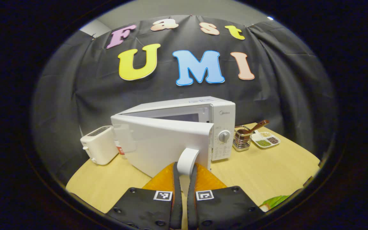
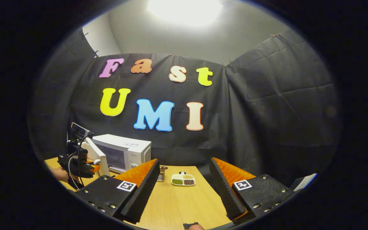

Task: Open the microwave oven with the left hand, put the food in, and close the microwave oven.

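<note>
A white microwave oven [image 1: 216,108] stands on the wooden table [image 1: 267,166] with its door [image 1: 164,143] swung partly open toward me. My left gripper [image 1: 184,171] is shut on the door's white handle [image 1: 187,161], orange fingers pressing on either side of it. In the right gripper view the microwave oven [image 2: 129,151] sits at the far left with the left gripper [image 2: 89,166] at the door handle [image 2: 96,159]. My right gripper [image 2: 184,179] hangs open above the table with nothing between its fingers. A green leafy item [image 1: 275,201] peeks in at the lower right of the left gripper view.
A white toaster [image 1: 99,148] stands left of the microwave. To its right are a metal wire holder with a brown spoon [image 1: 243,139] and a white divided dish of seeds [image 1: 265,139], also the dish [image 2: 183,180] ahead of my right gripper.
</note>
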`<state>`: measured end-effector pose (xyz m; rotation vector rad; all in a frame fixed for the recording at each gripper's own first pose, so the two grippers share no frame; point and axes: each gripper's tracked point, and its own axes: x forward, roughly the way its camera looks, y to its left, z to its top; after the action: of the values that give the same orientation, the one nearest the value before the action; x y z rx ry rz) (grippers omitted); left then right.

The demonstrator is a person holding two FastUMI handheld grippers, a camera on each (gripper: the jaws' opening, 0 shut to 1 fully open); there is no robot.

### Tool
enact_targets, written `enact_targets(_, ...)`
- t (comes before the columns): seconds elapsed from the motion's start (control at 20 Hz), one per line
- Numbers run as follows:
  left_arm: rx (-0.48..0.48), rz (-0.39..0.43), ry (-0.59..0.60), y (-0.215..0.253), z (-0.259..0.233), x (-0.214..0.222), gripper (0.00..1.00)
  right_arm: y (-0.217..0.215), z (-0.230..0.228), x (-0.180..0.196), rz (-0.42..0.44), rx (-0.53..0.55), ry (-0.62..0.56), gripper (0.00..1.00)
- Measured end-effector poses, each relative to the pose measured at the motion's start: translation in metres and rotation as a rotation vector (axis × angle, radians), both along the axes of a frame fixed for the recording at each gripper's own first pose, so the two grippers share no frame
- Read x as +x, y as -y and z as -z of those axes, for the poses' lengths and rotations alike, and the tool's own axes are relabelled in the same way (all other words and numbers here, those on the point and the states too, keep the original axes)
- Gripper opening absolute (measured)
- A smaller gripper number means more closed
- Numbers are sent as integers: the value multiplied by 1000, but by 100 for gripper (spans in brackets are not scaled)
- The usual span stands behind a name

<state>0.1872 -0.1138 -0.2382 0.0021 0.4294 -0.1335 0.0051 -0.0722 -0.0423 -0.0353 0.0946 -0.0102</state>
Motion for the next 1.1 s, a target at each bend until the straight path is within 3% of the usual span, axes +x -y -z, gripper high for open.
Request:
enact_targets(0.45, 40, -75, -26, -83, 3, -51, 12, -43, -6, 4, -74, 42, 14, 95)
enact_targets(1.1, 3, -3, -22, -181, 14, -82, 12, -170, -14, -14, -108, 112, -24, 95)
